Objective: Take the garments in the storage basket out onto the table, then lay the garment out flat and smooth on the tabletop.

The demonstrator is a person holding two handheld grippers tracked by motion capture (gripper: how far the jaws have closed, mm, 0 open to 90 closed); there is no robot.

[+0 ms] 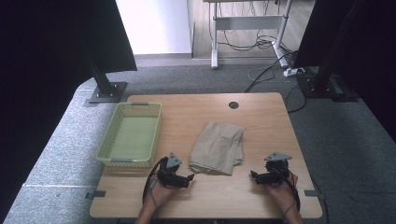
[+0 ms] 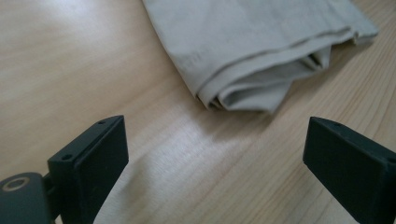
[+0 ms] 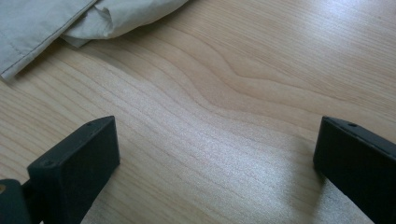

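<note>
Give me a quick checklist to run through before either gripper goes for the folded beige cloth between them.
1. Left gripper jaws wide apart and holding nothing: ok.
2. Right gripper jaws wide apart and holding nothing: ok.
3. Folded beige cloth lies flat on the light wooden table, clear of both grippers: ok.
4. Layered near corner of the cloth faces the left gripper with bare wood between: ok.
5. Pale green plastic mesh basket sits empty at the table's left side: ok.
6. How many layers a pinch would catch: cannot tell.
</note>
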